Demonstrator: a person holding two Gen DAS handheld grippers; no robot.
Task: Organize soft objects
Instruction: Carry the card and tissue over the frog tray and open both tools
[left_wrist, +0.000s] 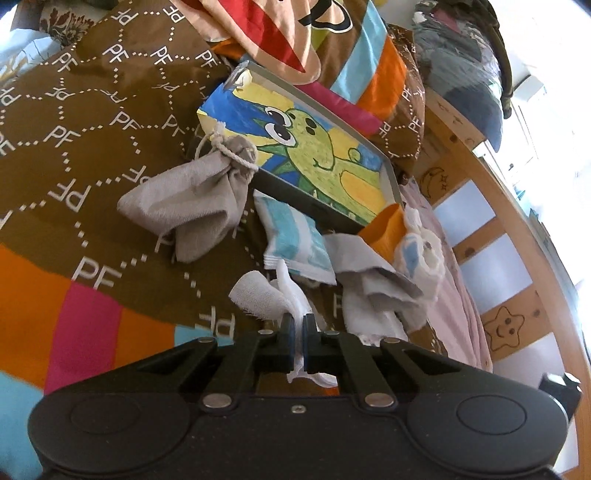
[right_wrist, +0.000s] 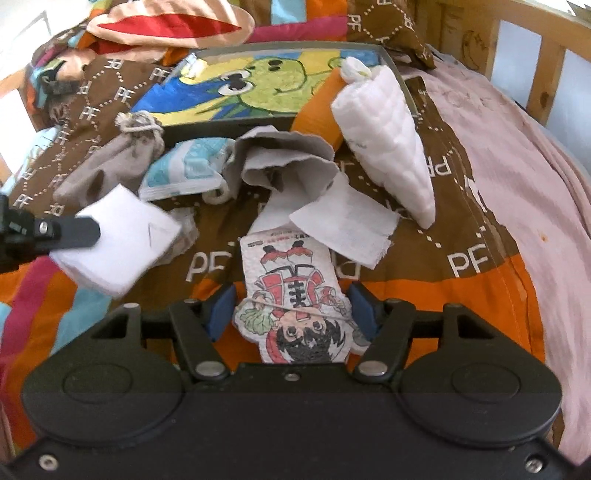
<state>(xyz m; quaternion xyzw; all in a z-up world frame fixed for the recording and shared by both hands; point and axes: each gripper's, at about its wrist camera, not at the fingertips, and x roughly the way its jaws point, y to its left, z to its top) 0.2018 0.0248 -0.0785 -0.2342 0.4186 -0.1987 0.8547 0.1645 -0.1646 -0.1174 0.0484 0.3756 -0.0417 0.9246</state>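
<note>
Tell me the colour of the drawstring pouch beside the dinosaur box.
The drawstring pouch is plain grey-beige, tied with off-white cord; the left wrist view shows it best.

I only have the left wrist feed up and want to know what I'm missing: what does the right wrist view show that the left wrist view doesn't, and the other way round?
Only the right wrist view shows the cartoon-figure cloth lying between the right gripper's open jaws, and the white quilted cone.

Only the left wrist view shows the left gripper head-on, shut on a white gauze cloth, and the star carving on the wooden bed rail.

Both show the dinosaur-picture box, the grey drawstring pouch and the blue-striped packet.
</note>
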